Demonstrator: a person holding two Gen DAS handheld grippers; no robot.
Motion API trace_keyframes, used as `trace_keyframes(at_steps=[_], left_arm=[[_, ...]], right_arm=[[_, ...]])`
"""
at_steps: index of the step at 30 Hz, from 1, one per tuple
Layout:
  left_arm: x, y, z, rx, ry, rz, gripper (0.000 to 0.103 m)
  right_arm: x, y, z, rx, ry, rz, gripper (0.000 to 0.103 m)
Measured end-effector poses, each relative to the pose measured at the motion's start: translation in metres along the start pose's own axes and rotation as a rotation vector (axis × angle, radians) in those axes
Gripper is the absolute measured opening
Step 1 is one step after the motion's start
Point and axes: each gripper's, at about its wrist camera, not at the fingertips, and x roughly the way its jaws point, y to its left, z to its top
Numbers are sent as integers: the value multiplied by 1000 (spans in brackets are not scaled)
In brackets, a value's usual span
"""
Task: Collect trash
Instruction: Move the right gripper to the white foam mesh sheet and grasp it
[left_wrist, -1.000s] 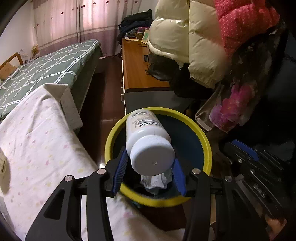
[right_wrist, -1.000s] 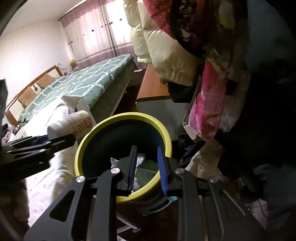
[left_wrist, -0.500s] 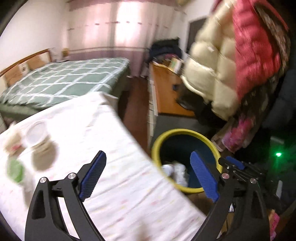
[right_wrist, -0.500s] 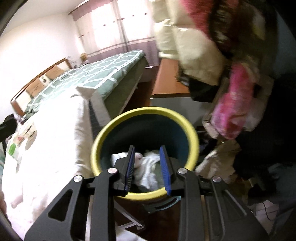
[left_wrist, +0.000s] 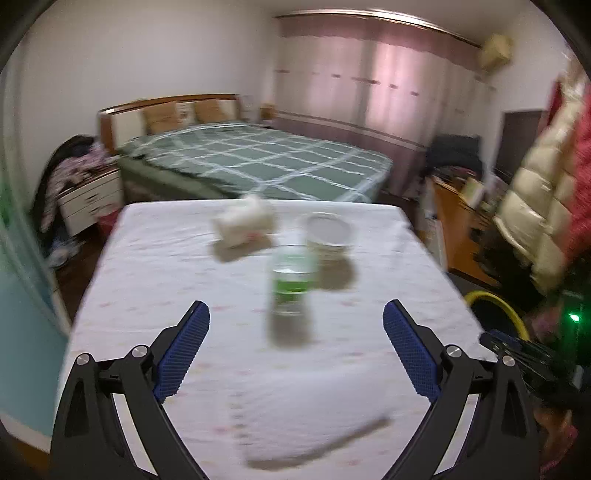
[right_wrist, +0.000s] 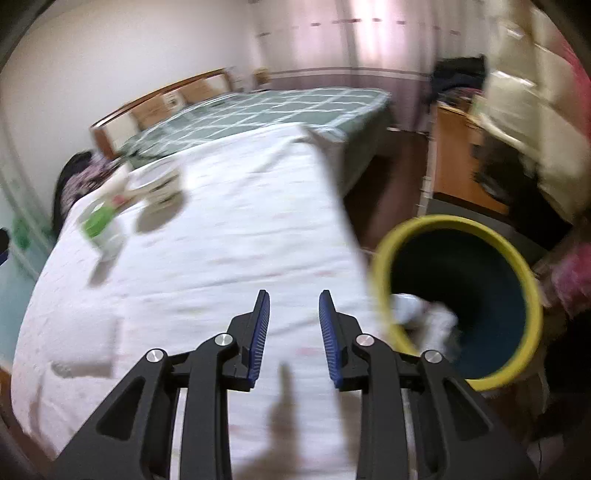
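My left gripper (left_wrist: 295, 332) is wide open and empty above the white-clothed table (left_wrist: 184, 350). Ahead of it stand a clear cup with a green label (left_wrist: 291, 284), a white bowl-like container (left_wrist: 328, 232) and a crumpled white wrapper (left_wrist: 243, 221). My right gripper (right_wrist: 293, 325) is partly open and empty over the table's near right part. The yellow-rimmed blue bin (right_wrist: 458, 295) stands right of the table, with white trash and a white bottle (right_wrist: 410, 308) inside. The cup (right_wrist: 99, 229) and container (right_wrist: 159, 184) show far left in the right wrist view. Both views are motion-blurred.
A green checked bed (left_wrist: 258, 162) lies behind the table. A wooden cabinet (left_wrist: 461, 221) and hanging puffy coats (left_wrist: 535, 206) are on the right. A white drawer unit with clothes (left_wrist: 85, 195) stands at left. The bin's rim (left_wrist: 495, 306) shows at right.
The left gripper opened and dropped the white bottle into the bin, then swung left to face the table. The right gripper also swung left off the bin and opened slightly.
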Motion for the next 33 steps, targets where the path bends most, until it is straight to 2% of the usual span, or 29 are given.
trace_keyframes(at_steps=[8, 11, 15, 18, 19, 28, 29, 31, 33], left_arm=[[20, 84, -4, -64, -67, 159, 94], [39, 118, -5, -86, -67, 230, 94], [55, 148, -11, -163, -37, 259, 94], [64, 158, -19, -202, -5, 267, 94], [66, 162, -20, -216, 6, 257, 94], [65, 148, -23, -181, 0, 261, 94], [63, 147, -23, -178, -3, 265, 94], [61, 145, -23, -170, -14, 276, 94], [60, 145, -23, -168, -19, 281, 94]], right_arm=[[12, 101, -1, -138, 32, 153, 27], [19, 126, -4, -167, 62, 201, 27], [30, 153, -12, -192, 109, 233, 27], [35, 161, -18, -208, 122, 231, 40], [36, 165, -20, -213, 128, 231, 42], [36, 172, -30, -245, 112, 188, 43], [37, 172, -30, -242, 107, 175, 46], [36, 168, -30, -230, 97, 140, 62], [38, 165, -30, -220, 102, 137, 62]])
